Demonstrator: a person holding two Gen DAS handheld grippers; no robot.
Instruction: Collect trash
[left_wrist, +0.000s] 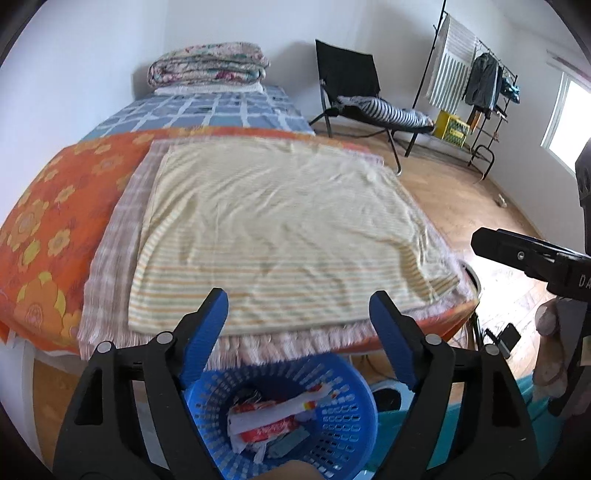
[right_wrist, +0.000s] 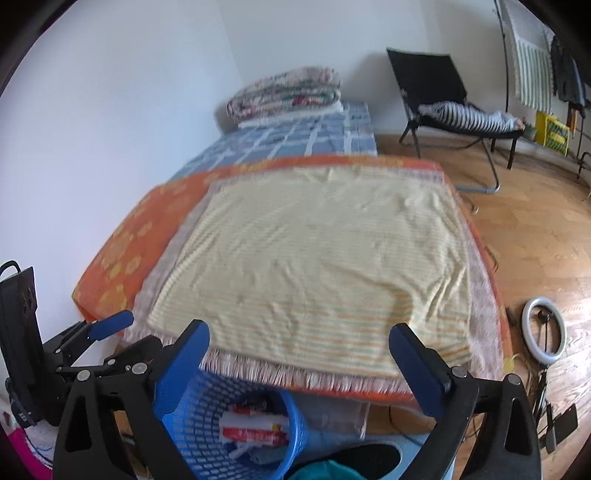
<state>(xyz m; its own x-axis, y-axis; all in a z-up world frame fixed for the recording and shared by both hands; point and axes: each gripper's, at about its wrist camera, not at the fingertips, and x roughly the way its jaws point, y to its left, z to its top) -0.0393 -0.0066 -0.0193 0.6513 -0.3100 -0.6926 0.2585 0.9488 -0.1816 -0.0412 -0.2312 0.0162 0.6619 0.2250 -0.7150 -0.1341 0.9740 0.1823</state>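
A blue plastic basket (left_wrist: 343, 406) stands on the floor at the foot of the bed, right below both grippers. Inside it lie crumpled red and white wrappers (left_wrist: 266, 424) and some grey scraps. My left gripper (left_wrist: 299, 299) hangs above the basket, open, with nothing between its blue pads. My right gripper (right_wrist: 300, 330) is open too and holds nothing; the same basket (right_wrist: 199, 424) and wrappers (right_wrist: 255, 428) show under it. One blue finger (right_wrist: 110, 325) of the left gripper shows at the left of the right wrist view. No loose trash shows on the bed.
The bed carries a yellow striped cloth (left_wrist: 280, 229) over an orange flowered sheet (left_wrist: 48, 221), with folded quilts (left_wrist: 207, 66) at its head. A black chair (left_wrist: 351, 88), a clothes rack (left_wrist: 476, 77) and a yellow crate (left_wrist: 452, 129) stand beyond. A ring light (right_wrist: 545, 332) lies on the wooden floor.
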